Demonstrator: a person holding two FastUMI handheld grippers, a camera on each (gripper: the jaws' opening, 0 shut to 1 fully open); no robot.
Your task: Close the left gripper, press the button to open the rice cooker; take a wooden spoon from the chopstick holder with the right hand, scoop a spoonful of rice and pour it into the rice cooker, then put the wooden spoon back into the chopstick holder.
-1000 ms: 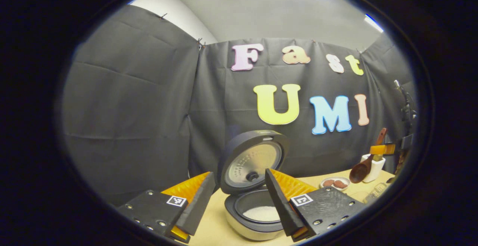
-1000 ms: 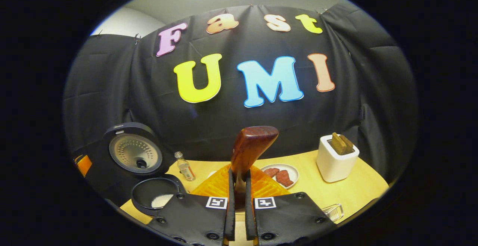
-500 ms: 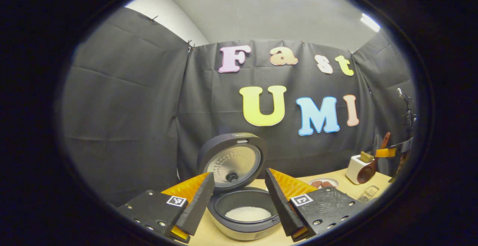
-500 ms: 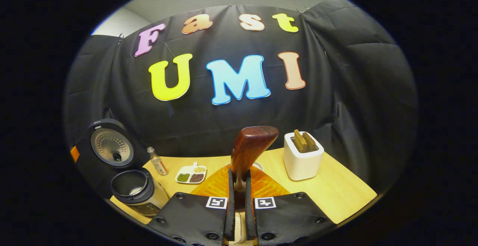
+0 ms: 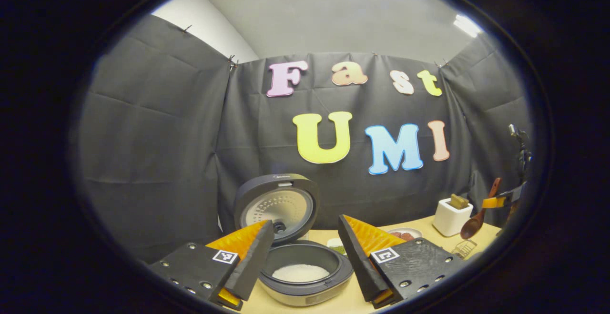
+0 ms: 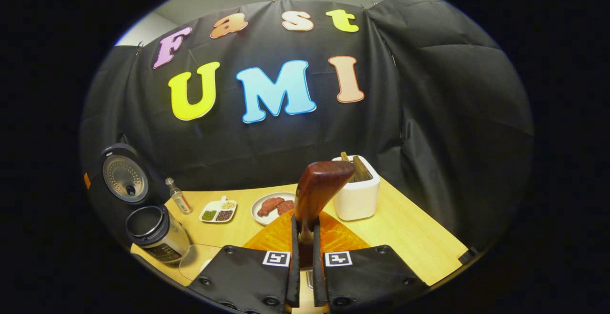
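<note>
The rice cooker (image 5: 300, 276) stands with its lid (image 5: 276, 207) raised and white rice (image 5: 300, 272) in its pot, straight ahead of my open left gripper (image 5: 305, 235), whose fingers frame it. My right gripper (image 6: 305, 230) is shut on the wooden spoon (image 6: 317, 192); the handle end sticks up between its fingers. In the left gripper view the wooden spoon (image 5: 474, 226) hangs bowl down just right of the white chopstick holder (image 5: 450, 216). In the right gripper view the chopstick holder (image 6: 357, 192) stands close behind the handle, and the rice cooker (image 6: 155, 233) sits far left.
On the wooden table (image 6: 414, 228) lie a plate of reddish pieces (image 6: 271, 207), a small divided dish of beans (image 6: 218, 211), a little bottle (image 6: 178, 197) and a clear container (image 5: 464, 247) near the front edge. Black cloth walls close in the back and sides.
My right gripper has carried the spoon rightward, away from the cooker to beside the chopstick holder. The left gripper view has swung, bringing the cooker to its centre.
</note>
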